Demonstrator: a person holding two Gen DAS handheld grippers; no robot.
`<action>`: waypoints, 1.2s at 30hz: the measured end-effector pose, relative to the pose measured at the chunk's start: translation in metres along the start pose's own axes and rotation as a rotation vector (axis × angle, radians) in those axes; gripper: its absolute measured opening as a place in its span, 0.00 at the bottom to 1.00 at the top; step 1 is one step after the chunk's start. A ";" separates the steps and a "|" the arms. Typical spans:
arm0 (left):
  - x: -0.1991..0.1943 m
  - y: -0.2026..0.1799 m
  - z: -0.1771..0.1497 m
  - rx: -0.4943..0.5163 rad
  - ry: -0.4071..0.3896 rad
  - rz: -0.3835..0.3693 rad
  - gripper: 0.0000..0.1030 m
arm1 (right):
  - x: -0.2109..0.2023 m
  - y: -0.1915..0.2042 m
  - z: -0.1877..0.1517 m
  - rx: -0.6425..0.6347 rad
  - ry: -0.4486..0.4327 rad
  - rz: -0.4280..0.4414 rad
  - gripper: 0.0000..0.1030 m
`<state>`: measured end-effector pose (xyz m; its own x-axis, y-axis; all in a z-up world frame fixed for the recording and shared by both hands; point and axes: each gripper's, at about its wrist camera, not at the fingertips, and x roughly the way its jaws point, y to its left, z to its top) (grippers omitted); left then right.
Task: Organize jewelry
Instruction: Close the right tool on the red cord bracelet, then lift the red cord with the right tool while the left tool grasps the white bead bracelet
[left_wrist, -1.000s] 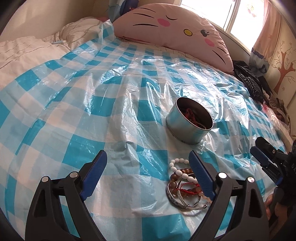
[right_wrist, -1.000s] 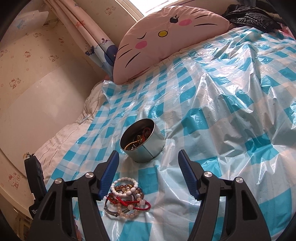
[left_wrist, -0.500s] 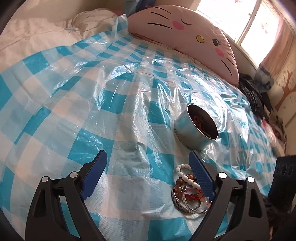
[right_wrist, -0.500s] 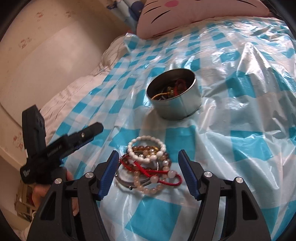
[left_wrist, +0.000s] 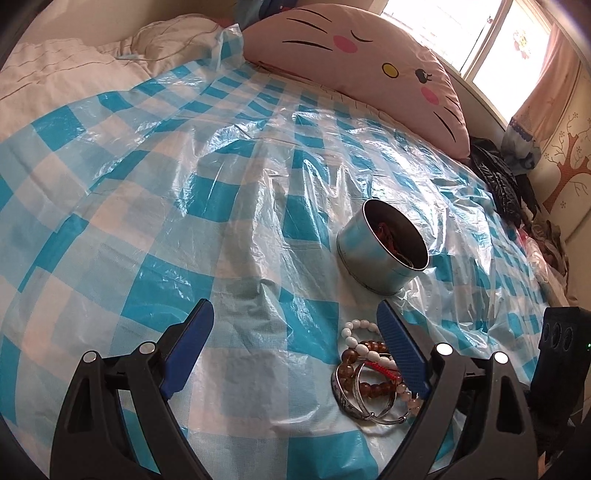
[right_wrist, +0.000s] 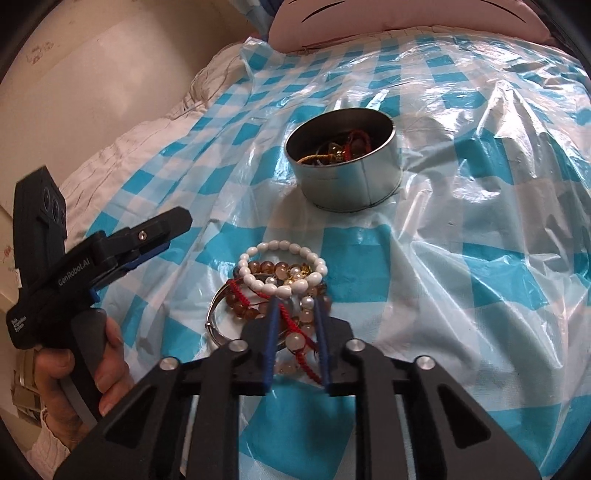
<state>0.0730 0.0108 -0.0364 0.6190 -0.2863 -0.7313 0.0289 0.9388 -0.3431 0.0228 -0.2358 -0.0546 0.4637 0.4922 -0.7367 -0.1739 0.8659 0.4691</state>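
A pile of bracelets (right_wrist: 280, 284) lies on the blue-checked plastic sheet: a white bead bracelet (right_wrist: 295, 251), brown bead strands, a red cord and a silver bangle (left_wrist: 354, 402). A round metal tin (right_wrist: 345, 162) with jewelry inside stands just beyond it; it also shows in the left wrist view (left_wrist: 384, 251). My right gripper (right_wrist: 295, 306) is low over the pile, its jaws narrowed around beads and red cord. My left gripper (left_wrist: 295, 325) is open and empty, with the pile by its right finger. It also shows at the left in the right wrist view (right_wrist: 159, 236).
A pink cat-face pillow (left_wrist: 362, 62) lies at the head of the bed. A white duvet (left_wrist: 74, 70) is bunched at the far left. Dark clothes (left_wrist: 502, 184) are piled at the right edge, near the window and curtain.
My right gripper has dropped onto the bracelet pile and its jaws have narrowed from wide open to nearly shut around the beads. My left gripper has stayed open beside the pile.
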 end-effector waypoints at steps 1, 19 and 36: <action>0.000 0.002 0.000 -0.007 0.001 -0.002 0.84 | -0.005 -0.004 0.000 0.018 -0.018 0.004 0.11; 0.004 -0.005 -0.002 0.020 0.014 0.009 0.84 | -0.004 0.001 -0.003 -0.005 0.003 0.031 0.11; 0.051 -0.067 -0.011 0.308 0.120 0.075 0.81 | -0.064 -0.053 -0.002 0.264 -0.308 0.178 0.11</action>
<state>0.0938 -0.0690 -0.0573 0.5322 -0.2177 -0.8181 0.2336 0.9666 -0.1053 0.0002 -0.3134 -0.0335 0.6909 0.5471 -0.4726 -0.0651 0.6981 0.7130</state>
